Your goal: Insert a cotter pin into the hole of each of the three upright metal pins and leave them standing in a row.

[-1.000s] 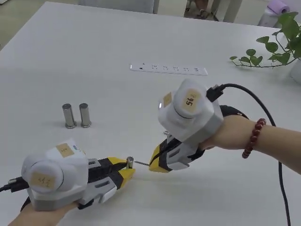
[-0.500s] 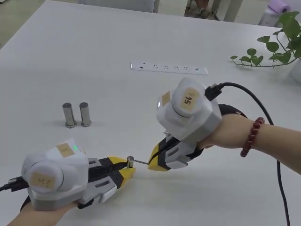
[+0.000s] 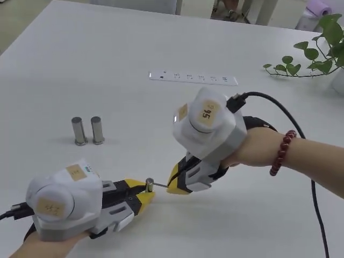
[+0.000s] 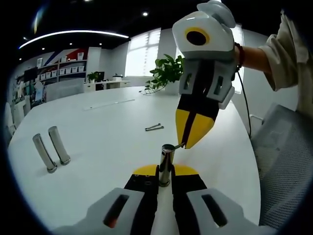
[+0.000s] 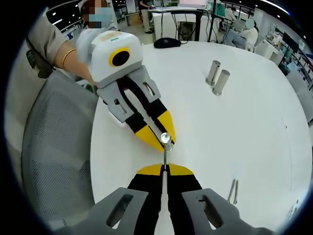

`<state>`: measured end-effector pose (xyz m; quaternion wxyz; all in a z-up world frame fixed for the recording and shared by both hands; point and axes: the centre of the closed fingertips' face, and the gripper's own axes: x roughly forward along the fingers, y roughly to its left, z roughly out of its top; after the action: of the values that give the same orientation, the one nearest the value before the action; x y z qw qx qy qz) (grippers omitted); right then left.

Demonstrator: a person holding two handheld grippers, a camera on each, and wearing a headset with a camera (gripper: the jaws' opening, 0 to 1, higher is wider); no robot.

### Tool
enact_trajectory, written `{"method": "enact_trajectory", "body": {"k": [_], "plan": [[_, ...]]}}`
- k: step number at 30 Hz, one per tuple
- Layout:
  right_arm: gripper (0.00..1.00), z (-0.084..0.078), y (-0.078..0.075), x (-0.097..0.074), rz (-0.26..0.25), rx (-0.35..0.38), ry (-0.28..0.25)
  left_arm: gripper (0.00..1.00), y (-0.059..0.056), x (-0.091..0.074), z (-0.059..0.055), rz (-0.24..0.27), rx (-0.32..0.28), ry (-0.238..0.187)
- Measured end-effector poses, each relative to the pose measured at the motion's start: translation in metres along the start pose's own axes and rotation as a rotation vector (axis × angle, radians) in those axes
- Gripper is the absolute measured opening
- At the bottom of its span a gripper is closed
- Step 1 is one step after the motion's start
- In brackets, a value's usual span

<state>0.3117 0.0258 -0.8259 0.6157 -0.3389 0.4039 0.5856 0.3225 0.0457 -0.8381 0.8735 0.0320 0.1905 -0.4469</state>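
Observation:
My left gripper (image 3: 144, 193) is shut on a short upright metal pin (image 3: 149, 185) near the table's front edge; the left gripper view shows the metal pin (image 4: 166, 164) clamped between the yellow-tipped jaws. My right gripper (image 3: 172, 188) is shut on a thin cotter pin (image 3: 160, 186) that points at the pin's head. The cotter pin (image 5: 165, 159) reaches the pin's top (image 5: 166, 138) in the right gripper view. Whether it is inside the hole I cannot tell. Two more metal pins (image 3: 79, 131) (image 3: 97, 130) stand side by side to the left.
A white power strip (image 3: 192, 78) lies across the middle of the table. A potted plant (image 3: 317, 51) stands at the far right edge. Two loose cotter pins (image 4: 154, 128) lie on the table beyond the right gripper. A black cable (image 3: 301, 129) trails from it.
My right gripper has shifted slightly left with the cotter pin, bringing its tip closer to the metal pin's head. The left gripper has held still.

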Motion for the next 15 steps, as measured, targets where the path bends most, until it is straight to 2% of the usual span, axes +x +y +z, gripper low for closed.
{"method": "enact_trajectory", "body": {"k": [9, 11, 15], "plan": [[0.03, 0.0007, 0.0006, -0.0005, 0.002, -0.023, 0.021, 0.07, 0.0004, -0.0002, -0.0004, 0.003, -0.002, -0.002], [0.03, 0.0015, 0.0008, -0.0005, 0.003, -0.050, 0.021, 0.07, 0.0004, -0.0003, -0.0005, 0.002, -0.005, -0.003], [0.03, 0.0016, -0.0005, -0.0011, 0.000, -0.034, 0.014, 0.07, 0.0006, -0.0003, -0.0006, 0.002, -0.005, -0.004]]}}
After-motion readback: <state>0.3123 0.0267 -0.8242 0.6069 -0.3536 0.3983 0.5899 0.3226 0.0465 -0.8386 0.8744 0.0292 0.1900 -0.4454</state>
